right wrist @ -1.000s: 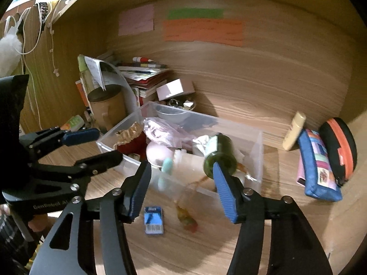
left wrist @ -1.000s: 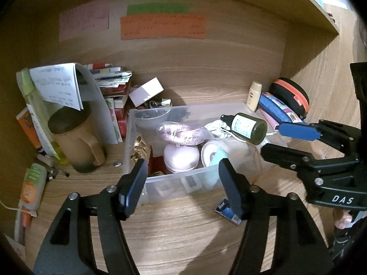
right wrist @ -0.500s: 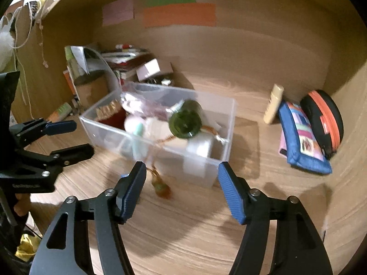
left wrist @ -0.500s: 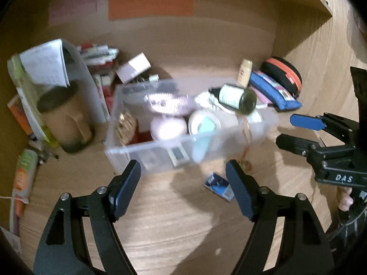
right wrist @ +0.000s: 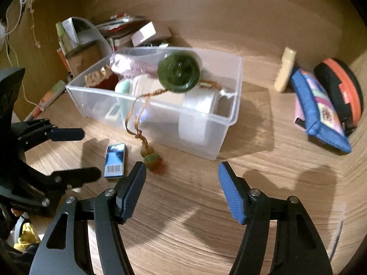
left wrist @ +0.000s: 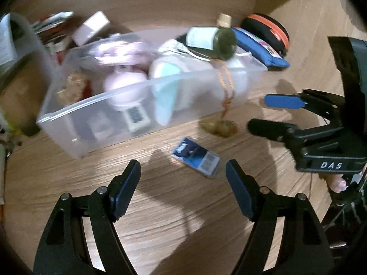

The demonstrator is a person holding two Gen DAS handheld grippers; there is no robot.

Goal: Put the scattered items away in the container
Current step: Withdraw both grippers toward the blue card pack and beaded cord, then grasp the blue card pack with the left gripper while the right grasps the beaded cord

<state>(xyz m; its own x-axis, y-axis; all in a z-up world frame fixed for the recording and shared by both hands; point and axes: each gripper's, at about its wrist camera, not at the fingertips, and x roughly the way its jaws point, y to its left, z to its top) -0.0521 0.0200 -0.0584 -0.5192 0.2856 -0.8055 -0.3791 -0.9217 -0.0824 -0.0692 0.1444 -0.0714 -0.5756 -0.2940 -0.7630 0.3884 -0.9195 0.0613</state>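
Note:
A clear plastic container (left wrist: 96, 105) (right wrist: 227, 119) sits on the wooden desk, full of items. A dark green bottle (left wrist: 212, 39) (right wrist: 179, 72) lies on top of them. An orange cord (left wrist: 226, 84) (right wrist: 137, 123) hangs over the container's front wall, with its green-orange charm (left wrist: 219, 127) (right wrist: 152, 159) on the desk. A small blue box (left wrist: 196, 157) (right wrist: 115, 160) lies on the desk in front. My left gripper (left wrist: 183, 185) (right wrist: 78, 153) is open and empty just short of the blue box. My right gripper (right wrist: 181, 188) (left wrist: 270, 112) is open and empty, near the charm.
A blue pouch (right wrist: 318, 114) (left wrist: 259, 45), a black-orange case (right wrist: 341, 89) (left wrist: 268, 28) and a cream tube (right wrist: 285, 72) lie right of the container. A brown mug (right wrist: 82, 59), papers and a white box (right wrist: 144, 33) (left wrist: 91, 26) stand behind left.
Both grippers have pulled back from the container and tilted down toward the desk. The green bottle stays on the pile. The blue box and the charm now show in front of the fingers.

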